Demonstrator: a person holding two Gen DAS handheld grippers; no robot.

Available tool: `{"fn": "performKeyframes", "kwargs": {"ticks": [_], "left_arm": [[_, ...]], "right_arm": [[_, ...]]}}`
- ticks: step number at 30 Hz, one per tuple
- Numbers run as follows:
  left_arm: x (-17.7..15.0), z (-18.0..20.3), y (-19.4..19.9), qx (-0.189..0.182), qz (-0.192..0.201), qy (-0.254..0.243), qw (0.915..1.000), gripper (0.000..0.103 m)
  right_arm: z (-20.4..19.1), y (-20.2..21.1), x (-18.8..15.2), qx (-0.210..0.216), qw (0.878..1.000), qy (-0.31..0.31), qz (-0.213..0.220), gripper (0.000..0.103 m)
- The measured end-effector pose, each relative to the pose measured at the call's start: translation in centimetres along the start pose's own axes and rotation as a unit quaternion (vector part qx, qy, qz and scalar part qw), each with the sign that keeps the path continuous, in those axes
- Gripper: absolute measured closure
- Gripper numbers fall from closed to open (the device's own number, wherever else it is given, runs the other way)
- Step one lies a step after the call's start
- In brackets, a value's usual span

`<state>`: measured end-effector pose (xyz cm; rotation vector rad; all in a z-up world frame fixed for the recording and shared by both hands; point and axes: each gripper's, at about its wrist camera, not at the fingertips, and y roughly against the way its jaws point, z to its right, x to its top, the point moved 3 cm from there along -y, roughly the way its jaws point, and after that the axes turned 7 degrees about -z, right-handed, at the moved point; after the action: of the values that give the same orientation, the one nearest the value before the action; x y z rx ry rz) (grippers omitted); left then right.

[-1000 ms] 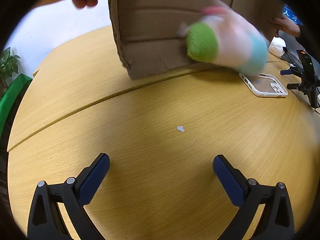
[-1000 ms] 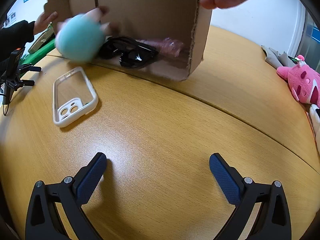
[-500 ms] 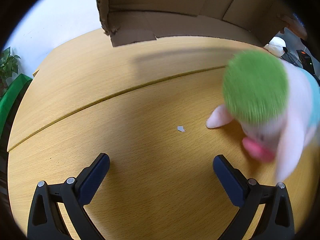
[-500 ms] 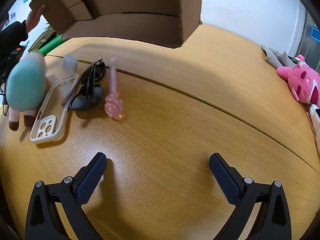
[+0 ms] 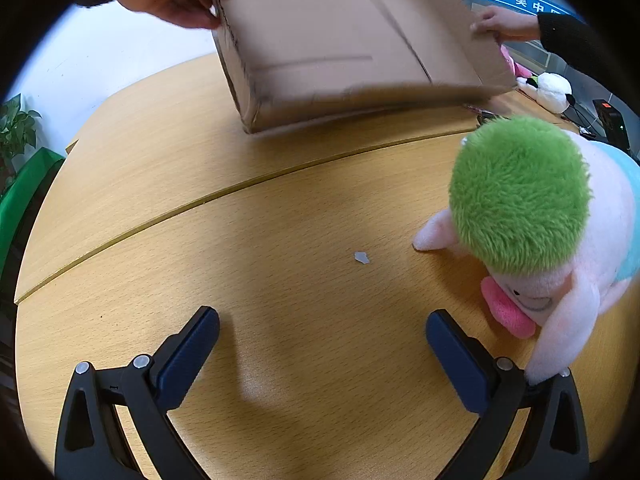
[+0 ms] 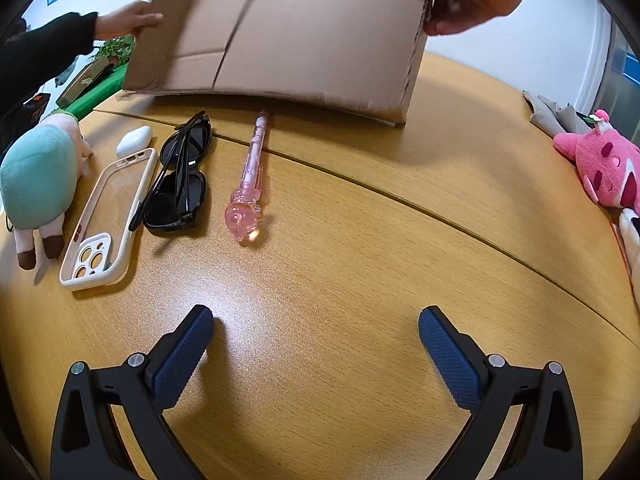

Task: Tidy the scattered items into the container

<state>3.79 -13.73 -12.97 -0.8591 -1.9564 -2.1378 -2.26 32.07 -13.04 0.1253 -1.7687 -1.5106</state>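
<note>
Wooden table point(image 6: 360, 264) holds five scattered items — one plush point(image 6: 38, 178), one pen point(image 6: 250, 176) — both hand-held grippers point(image 5: 322, 354) point(image 6: 316, 352) gape empty.

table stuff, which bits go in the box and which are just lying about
For the job: brown cardboard box, green-haired plush doll, clear white-rimmed phone case, black sunglasses, pink pen, white earbud case.

Lying about: pink plush toy, grey scrap.

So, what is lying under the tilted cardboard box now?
Under the cardboard box, two hands hold it tilted; only the pink pen's far tip and bare table show. Its inside faces away, unseen.
</note>
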Motion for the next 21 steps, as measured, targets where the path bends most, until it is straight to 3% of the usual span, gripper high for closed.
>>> {"fn": "performKeyframes", "kwargs": {"ticks": [21], "left_arm": [[-0.05,0.0,0.02,0.0,0.0,0.0,1.0,0.0]], "right_arm": [[-0.34,0.02,-0.18,0.0,1.0,0.0,0.0,0.0]]}}
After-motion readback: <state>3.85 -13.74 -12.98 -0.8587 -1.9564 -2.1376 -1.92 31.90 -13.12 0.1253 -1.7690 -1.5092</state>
